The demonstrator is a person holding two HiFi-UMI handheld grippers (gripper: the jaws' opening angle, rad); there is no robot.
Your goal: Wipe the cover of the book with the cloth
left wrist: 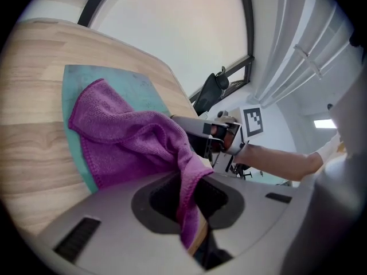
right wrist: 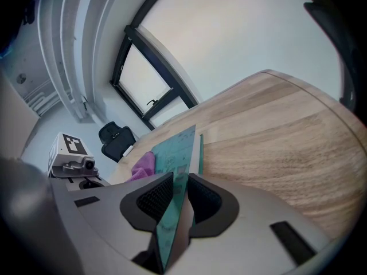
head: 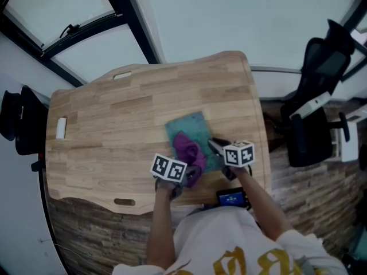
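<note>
A teal book (head: 191, 129) lies on the wooden table near its front edge. A purple cloth (head: 188, 151) is bunched on the book's near part. My left gripper (head: 182, 182) is shut on the cloth (left wrist: 132, 142), which hangs out between its jaws and spreads over the teal cover (left wrist: 123, 87). My right gripper (head: 215, 146) is shut on the book's right edge; the thin teal cover (right wrist: 176, 176) runs straight between its jaws, with the cloth (right wrist: 143, 165) just left of it.
The wooden table (head: 114, 119) has a small white object (head: 61, 128) at its left side. Black office chairs stand at the left (head: 20, 122) and right (head: 321, 96). A phone (head: 231, 198) shows at the table's near edge.
</note>
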